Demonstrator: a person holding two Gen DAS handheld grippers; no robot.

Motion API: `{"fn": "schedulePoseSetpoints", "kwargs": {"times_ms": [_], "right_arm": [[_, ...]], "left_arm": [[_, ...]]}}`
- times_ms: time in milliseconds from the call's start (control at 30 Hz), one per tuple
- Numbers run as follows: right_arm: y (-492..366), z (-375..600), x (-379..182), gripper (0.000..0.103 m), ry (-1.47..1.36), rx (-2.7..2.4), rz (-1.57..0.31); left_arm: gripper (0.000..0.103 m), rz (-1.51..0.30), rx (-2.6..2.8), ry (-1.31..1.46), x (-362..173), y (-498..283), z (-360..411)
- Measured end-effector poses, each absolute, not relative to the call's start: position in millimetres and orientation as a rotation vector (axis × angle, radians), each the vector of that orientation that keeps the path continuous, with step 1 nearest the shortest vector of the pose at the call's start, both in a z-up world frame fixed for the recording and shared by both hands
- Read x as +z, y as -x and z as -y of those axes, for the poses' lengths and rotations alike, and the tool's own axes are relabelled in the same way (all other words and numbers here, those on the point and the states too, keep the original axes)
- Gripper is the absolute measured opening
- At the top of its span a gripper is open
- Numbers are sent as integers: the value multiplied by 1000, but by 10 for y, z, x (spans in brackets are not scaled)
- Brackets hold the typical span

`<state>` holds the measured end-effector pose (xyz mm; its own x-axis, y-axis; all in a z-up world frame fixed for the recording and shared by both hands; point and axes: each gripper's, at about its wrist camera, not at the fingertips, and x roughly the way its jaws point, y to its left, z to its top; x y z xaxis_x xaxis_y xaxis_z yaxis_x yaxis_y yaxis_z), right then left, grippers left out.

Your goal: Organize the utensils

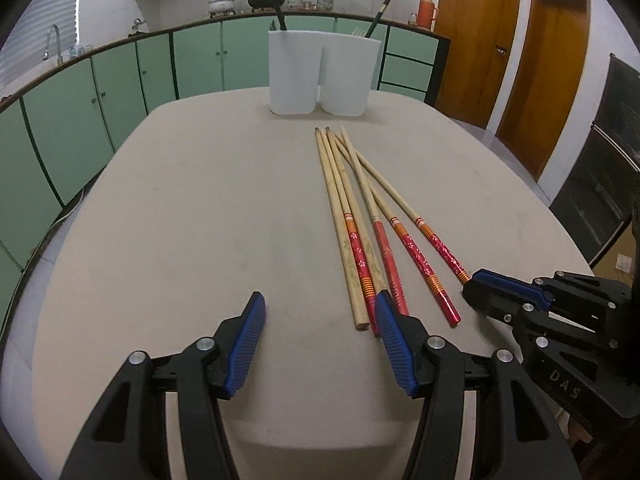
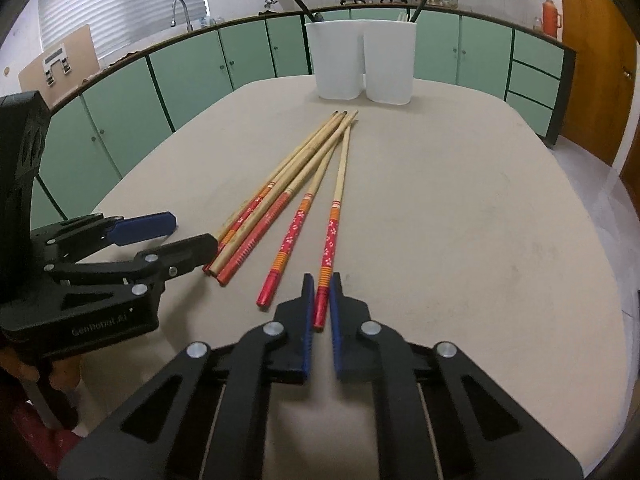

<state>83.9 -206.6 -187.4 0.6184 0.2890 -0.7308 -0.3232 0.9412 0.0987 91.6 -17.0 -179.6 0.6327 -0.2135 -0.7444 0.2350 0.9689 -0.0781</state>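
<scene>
Right wrist view: five chopsticks (image 2: 298,184), two white holders (image 2: 362,60), beige table (image 2: 480,220).

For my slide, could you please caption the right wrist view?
Right tongs closing around the rightmost chopstick on the table.

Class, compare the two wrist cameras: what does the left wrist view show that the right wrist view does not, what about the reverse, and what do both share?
Only the left wrist view shows the left gripper open from behind and the second wooden door.

Only the right wrist view shows the right gripper closed around the red end of the rightmost chopstick, and the cardboard panel.

Both show the chopsticks, two white holders and table.
</scene>
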Motion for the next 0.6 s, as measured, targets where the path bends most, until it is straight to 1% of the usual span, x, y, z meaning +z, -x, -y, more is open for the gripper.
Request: {"fn": "schedulePoseSetpoints", "kwargs": {"times_ms": [167,400,500,567,600], "right_arm": [[-862,2173,-1866,5,39,304,-831],[-941,2388,-1886,5,-1,220,-841],[-943,2403,-1896,5,-4,219,-840],[-935,2405,-1891,5,-5,221,-839],[-936,2412,-1892,5,-8,223,-838]], "left_arm": [[54,-848,-249,-11,-1790,-914,128],[53,-858,-251,-15,-1800,-922,129],[47,-860,-250,-18,-1803,-937,131],[40,-859,-247,-30,-1807,-946,152],[40,-859,-246,-34,-1808,-943,154]]}}
